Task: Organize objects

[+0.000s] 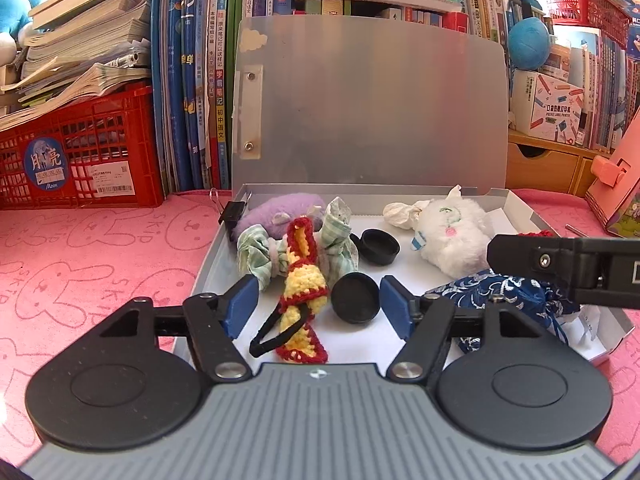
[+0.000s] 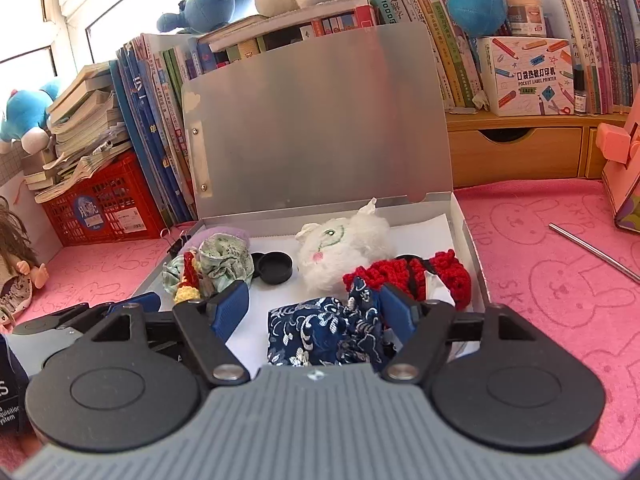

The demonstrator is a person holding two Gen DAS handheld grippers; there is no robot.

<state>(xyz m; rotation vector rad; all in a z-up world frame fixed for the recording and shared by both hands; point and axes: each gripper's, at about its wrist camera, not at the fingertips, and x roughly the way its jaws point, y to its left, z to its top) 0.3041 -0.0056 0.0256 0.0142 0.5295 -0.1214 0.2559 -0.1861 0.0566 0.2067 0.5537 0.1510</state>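
Observation:
An open grey box (image 1: 216, 248) (image 2: 476, 248) lies on the pink cloth with its lid upright. My left gripper (image 1: 318, 306) is open over the box's front left. A yellow-and-red crochet piece (image 1: 302, 280) and a black round lid (image 1: 355, 298) lie loose between its blue pads. My right gripper (image 2: 314, 310) is open at the front right, with a dark blue patterned pouch (image 2: 316, 332) (image 1: 500, 292) lying between its fingers, close to the right pad. Also inside are a white plush (image 1: 452, 236) (image 2: 344, 248), a green checked cloth (image 1: 256, 252), a purple plush (image 1: 280, 208), a second black lid (image 1: 380, 246) and a red crochet piece (image 2: 400, 276).
A red crate (image 1: 80, 152) under stacked books and a row of upright books stand behind the box. A wooden drawer unit (image 2: 516, 152) is at the back right. A metal rod (image 2: 592, 252) and a pink stand (image 1: 616, 176) lie right, a doll (image 2: 16, 264) far left.

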